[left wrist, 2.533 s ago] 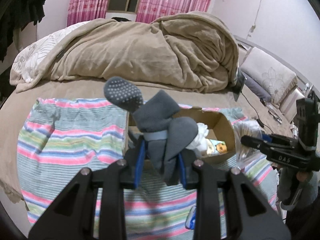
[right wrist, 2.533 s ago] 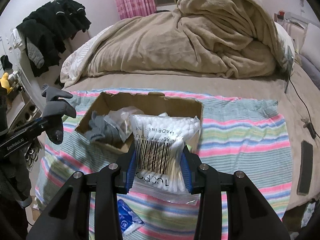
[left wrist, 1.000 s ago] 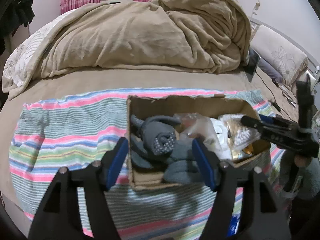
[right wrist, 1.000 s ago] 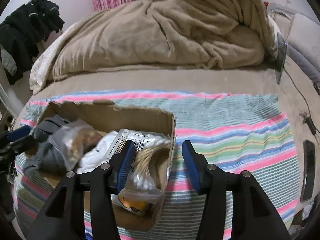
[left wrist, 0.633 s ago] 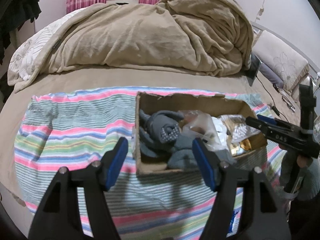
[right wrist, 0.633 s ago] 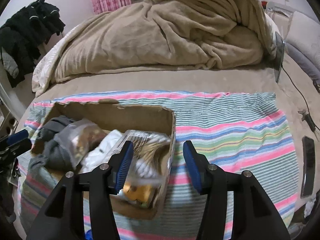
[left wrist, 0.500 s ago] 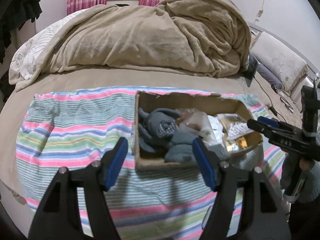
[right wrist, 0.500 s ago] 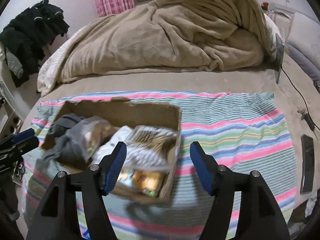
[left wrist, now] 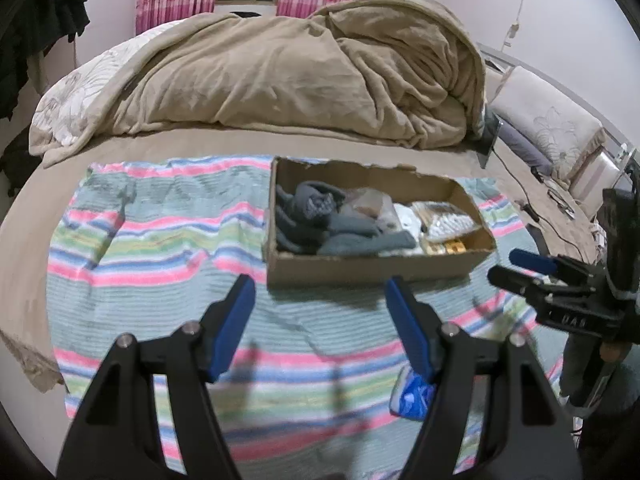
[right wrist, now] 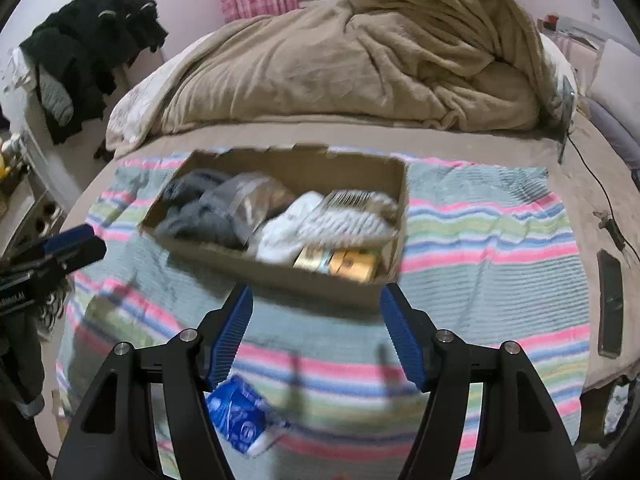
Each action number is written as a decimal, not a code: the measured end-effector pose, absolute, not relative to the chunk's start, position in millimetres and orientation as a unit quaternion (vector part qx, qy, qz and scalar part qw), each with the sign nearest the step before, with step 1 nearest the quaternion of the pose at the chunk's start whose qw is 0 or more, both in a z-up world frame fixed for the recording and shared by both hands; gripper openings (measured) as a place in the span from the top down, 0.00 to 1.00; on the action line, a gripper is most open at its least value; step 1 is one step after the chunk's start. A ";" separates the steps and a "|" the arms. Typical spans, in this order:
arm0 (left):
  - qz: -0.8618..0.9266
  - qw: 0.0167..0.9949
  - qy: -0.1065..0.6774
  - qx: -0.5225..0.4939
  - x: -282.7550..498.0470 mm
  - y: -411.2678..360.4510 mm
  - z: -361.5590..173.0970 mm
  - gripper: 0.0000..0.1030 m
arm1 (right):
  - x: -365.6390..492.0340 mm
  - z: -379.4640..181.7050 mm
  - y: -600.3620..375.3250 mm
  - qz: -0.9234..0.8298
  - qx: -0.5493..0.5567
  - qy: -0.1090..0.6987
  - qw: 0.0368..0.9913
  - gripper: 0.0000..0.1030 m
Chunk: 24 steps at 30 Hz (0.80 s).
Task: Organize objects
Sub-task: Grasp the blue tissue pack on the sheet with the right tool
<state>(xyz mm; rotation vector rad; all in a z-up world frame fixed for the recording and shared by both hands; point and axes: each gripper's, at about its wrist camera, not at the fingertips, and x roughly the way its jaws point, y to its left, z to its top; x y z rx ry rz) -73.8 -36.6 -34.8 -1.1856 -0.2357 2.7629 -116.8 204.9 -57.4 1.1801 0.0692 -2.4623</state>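
Left tongs [left wrist: 320, 300] wide open, holding nothing. Right tongs [right wrist: 316, 308] wide open too, nothing in them. Cardboard box [left wrist: 360, 270] sits on striped blanket [left wrist: 160, 236] on bed, just past tips of both tongs. Inside box: grey socks [left wrist: 316, 216] at left end, clear bag [right wrist: 256, 200] next, white cloth [right wrist: 288, 228], cotton swab pack [right wrist: 352, 216] at right end, yellow pack [right wrist: 352, 264] at near right corner. Blue packet [right wrist: 236, 416] lies on blanket outside box, close under right tongs' left finger. Big tan comforter [left wrist: 300, 80] heaped far behind box.

Dim indoor light, motion blur, strong fisheye edge distortion.
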 end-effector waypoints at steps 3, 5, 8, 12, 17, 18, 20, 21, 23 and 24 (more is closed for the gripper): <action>0.911 0.063 -0.080 -0.400 -64.1 -37.2 -39.9 0.33 | -106.3 -63.8 201.5 -0.878 0.430 0.027 0.209 0.26; 0.909 0.064 -0.082 -0.404 -57.0 -36.9 -43.9 0.33 | -99.8 -69.4 198.5 -0.873 0.437 0.031 0.214 0.26; 0.906 0.065 -0.086 -0.410 -44.2 -36.4 -50.7 0.33 | -89.3 -78.6 191.6 -0.864 0.448 0.042 0.227 0.25; 0.900 0.068 -0.094 -0.420 -33.5 -35.1 -60.8 0.33 | -74.6 -96.5 180.8 -0.853 0.456 0.062 0.247 0.18; 0.894 0.071 -0.094 -0.433 -24.5 -28.9 -70.9 0.33 | -62.9 -120.9 167.1 -0.836 0.473 0.084 0.266 0.18; 0.893 0.071 -0.093 -0.435 -23.9 -27.9 -73.0 0.33 | -61.1 -124.6 163.8 -0.833 0.475 0.090 0.269 0.18; 0.889 0.071 -0.094 -0.442 -22.2 -26.7 -78.9 0.33 | -58.0 -130.3 158.0 -0.827 0.478 0.103 0.277 0.18; 0.886 0.070 -0.096 -0.448 -21.2 -26.2 -83.4 0.33 | -56.7 -133.4 155.1 -0.823 0.480 0.110 0.281 0.18; 0.882 0.069 -0.098 -0.455 -19.9 -26.2 -89.3 0.33 | -55.0 -139.3 150.4 -0.816 0.485 0.124 0.288 0.18; 0.880 0.069 -0.100 -0.459 -19.0 -26.0 -93.0 0.33 | -54.6 -142.1 148.5 -0.814 0.487 0.129 0.288 0.18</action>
